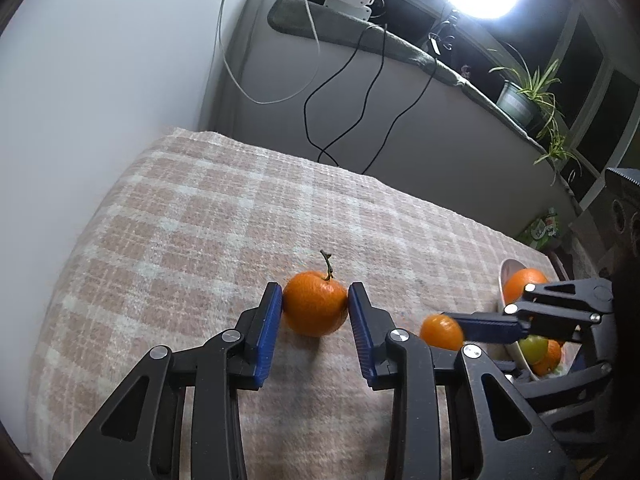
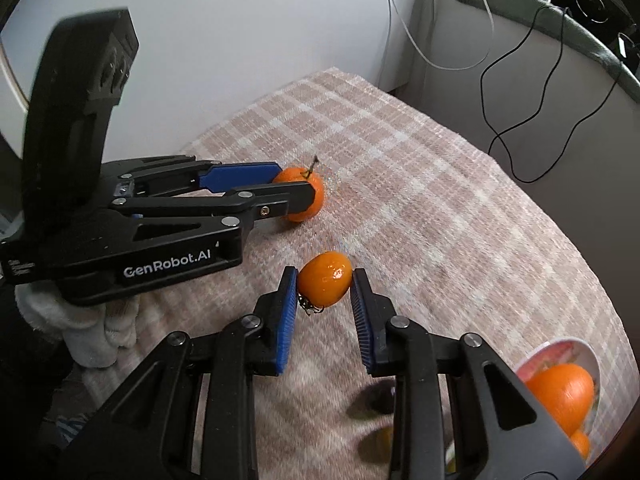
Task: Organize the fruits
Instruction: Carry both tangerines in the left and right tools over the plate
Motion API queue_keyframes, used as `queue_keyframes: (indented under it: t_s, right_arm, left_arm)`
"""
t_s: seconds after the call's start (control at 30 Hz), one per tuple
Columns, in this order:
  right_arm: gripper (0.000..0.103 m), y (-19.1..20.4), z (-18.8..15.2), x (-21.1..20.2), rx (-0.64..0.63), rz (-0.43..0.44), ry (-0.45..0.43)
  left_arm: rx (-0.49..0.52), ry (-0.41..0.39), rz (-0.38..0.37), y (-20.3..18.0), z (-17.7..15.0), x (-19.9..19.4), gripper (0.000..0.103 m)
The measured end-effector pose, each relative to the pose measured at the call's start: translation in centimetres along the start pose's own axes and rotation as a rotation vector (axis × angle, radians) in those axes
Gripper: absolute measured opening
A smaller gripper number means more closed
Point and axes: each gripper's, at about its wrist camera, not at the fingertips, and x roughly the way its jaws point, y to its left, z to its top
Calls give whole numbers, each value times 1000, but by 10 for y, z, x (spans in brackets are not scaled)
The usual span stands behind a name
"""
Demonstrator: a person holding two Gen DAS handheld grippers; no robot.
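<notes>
In the left wrist view the left tongs (image 1: 315,308) sat at the lower middle of the frame, their blue pads pressed to both sides of a stemmed orange (image 1: 315,304) that rested on the checked cloth (image 1: 208,216) covering the tabletop. The stem pointed up, and the pads met the fruit at its widest part, which looked like a sensible hold for a round thing that would otherwise roll. The jaws were closing a little further on it.

In the right wrist view the right tongs (image 2: 325,286) stood at the centre of the frame, clamped on a smaller orange (image 2: 325,278). Its dry stem end hung downward at the lower left of the fruit, so it was held roughly on its side. The cloth below it was blurred, and the fruit appeared to be clear of the cloth, though that could not be told for sure.

A white bowl (image 2: 560,350) lay at the lower right edge of the right wrist view, with a large orange (image 2: 560,394) inside and another fruit under it. In the left wrist view the same bowl showed at the right edge, partly hidden behind the right tongs, with something greenish in it too.

Judging from this, the bowl was the gathering place, and the smaller orange was probably bound for it. The stemmed orange sat well apart from the bowl, toward the upper left of the right wrist view. A gloved hand (image 2: 92,320) held the left tongs at the left edge there.
</notes>
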Motion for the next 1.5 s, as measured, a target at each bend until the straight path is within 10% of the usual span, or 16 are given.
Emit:
queue_keyframes:
  t_s: [0.6, 1.5]
  right_arm:
    - [28, -32, -29, -71, 64, -27, -104]
    - [28, -169, -107, -132, 320, -97, -170]
  left_arm:
    - [40, -12, 11, -27, -12, -20, 31]
    - [213, 5, -212, -176, -24, -17, 30]
